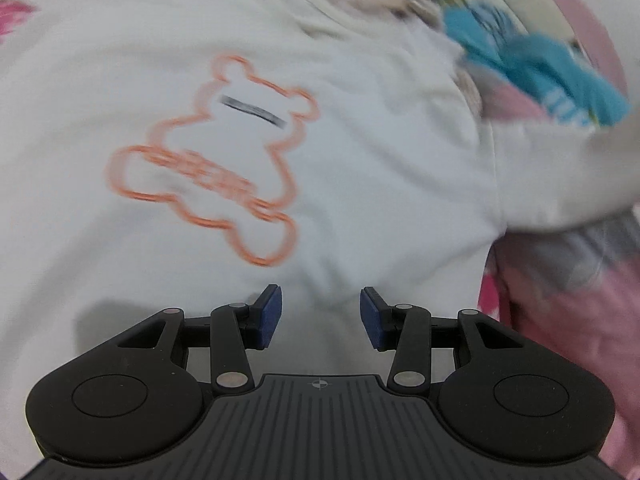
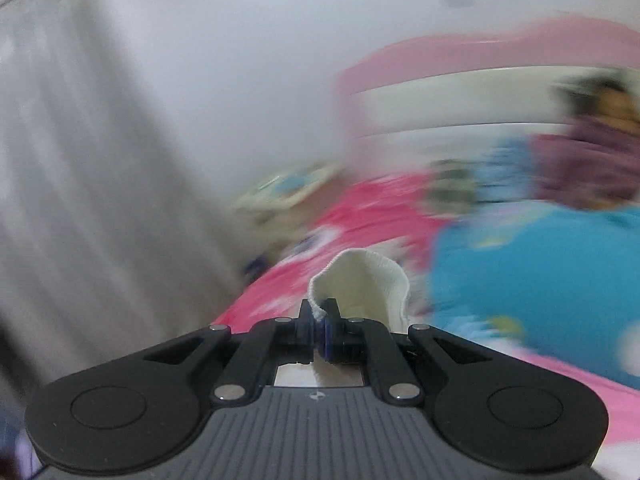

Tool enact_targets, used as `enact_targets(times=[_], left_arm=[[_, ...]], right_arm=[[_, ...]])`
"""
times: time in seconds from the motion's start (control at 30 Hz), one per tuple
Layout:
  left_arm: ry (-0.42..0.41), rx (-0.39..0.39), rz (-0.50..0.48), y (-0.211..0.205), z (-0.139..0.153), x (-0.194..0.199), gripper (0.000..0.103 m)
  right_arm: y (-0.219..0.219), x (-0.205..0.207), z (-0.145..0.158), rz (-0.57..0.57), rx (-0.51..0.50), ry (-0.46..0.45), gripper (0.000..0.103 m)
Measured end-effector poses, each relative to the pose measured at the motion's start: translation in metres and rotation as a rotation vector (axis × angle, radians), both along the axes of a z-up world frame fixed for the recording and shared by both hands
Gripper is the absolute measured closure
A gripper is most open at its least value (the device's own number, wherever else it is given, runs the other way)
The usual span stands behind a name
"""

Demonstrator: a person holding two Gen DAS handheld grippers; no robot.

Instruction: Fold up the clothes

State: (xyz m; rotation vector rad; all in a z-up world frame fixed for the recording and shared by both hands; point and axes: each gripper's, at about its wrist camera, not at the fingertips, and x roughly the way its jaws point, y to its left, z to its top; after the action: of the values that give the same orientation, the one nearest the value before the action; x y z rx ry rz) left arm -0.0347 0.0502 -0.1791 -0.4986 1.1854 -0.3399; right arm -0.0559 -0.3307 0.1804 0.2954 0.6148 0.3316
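A white sweatshirt (image 1: 360, 152) with an orange bear outline (image 1: 208, 160) lies spread across the left wrist view, blurred by motion. My left gripper (image 1: 320, 316) hovers over its lower part, open, with nothing between the blue pads (image 1: 270, 316). In the right wrist view my right gripper (image 2: 319, 330) is shut on a cream ribbed cuff (image 2: 360, 284) that stands up in a loop beyond the fingertips. Whether the cuff belongs to the same sweatshirt cannot be told from that view.
A blue garment (image 1: 552, 76) lies at the upper right beyond the sweatshirt, also seen as the blue garment (image 2: 532, 280) on the pink patterned bedding (image 2: 360, 216). A pink and white headboard (image 2: 460, 80) and pale curtains (image 2: 80, 200) stand behind. A dark purple garment (image 2: 588, 164) sits far right.
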Motion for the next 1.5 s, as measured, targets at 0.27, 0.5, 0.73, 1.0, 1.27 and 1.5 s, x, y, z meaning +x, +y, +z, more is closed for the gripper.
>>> enact_targets(times=[0.27, 0.5, 0.73, 1.0, 1.27, 1.5], left_arm=[[0.036, 0.015, 0.104, 0.085, 0.013, -0.019, 0.060], [0.066, 0.029, 0.081, 0.100, 0.010, -0.029, 0.060], [0.065, 0.045, -0.001, 0.081, 0.007, -0.030, 0.060], [0.060, 0.149, -0.221, 0.044, -0.006, -0.042, 0.056], [0.041, 0.338, -0.501, 0.000, -0.006, -0.064, 0.055], [-0.092, 0.297, -0.461, -0.034, 0.029, -0.017, 0.055]], right_arm=[[0.166, -0.012, -0.137, 0.476, -0.104, 0.193, 0.097], [0.258, -0.049, -0.279, 0.626, -0.205, 0.390, 0.097], [0.308, -0.103, -0.333, 0.677, -0.494, 0.340, 0.063], [0.243, -0.127, -0.352, 0.384, -0.051, 0.593, 0.056], [0.099, -0.128, -0.374, -0.293, 0.466, 0.691, 0.053], [0.061, -0.117, -0.369, -0.479, 0.473, 0.533, 0.053]])
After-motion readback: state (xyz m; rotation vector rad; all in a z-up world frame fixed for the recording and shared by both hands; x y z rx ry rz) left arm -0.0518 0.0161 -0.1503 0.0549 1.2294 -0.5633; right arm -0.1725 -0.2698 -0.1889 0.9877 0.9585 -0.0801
